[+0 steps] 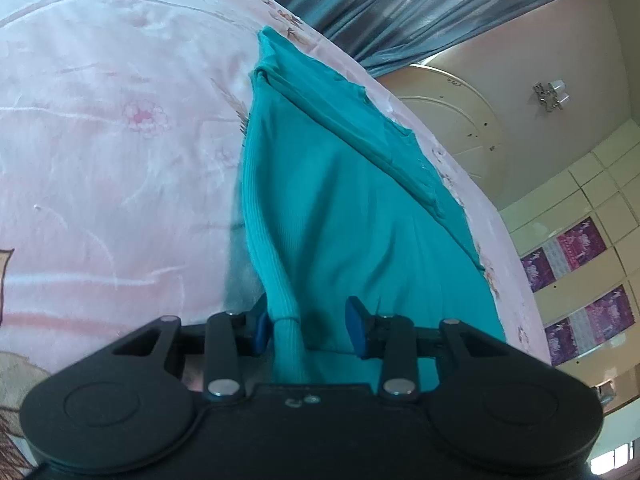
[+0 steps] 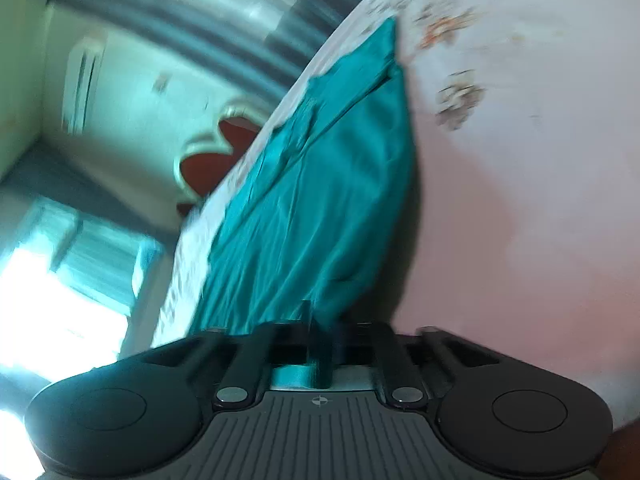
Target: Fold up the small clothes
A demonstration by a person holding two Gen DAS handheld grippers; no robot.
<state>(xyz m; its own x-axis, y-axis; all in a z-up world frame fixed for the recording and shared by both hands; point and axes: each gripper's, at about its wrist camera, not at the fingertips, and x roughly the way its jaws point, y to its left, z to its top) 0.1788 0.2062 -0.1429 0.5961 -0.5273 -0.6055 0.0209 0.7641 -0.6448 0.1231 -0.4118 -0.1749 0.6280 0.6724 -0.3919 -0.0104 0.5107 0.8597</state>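
Observation:
A teal ribbed garment [image 1: 340,184] lies stretched on a pink flowered bedsheet [image 1: 100,140]. My left gripper [image 1: 310,326] is open, its blue pads [image 1: 356,326] apart, with a bunched edge of the garment running between them toward the camera. In the blurred right wrist view the same teal garment [image 2: 320,184] reaches from the sheet [image 2: 520,160] to my right gripper [image 2: 320,328], whose fingers are close together on the cloth's near edge.
The bed edge runs diagonally in both views. Beyond it are grey-blue curtains [image 1: 380,8], a cream ceiling with a light fitting [image 1: 550,94], wall cabinets with purple posters [image 1: 580,248], and a bright window [image 2: 52,300].

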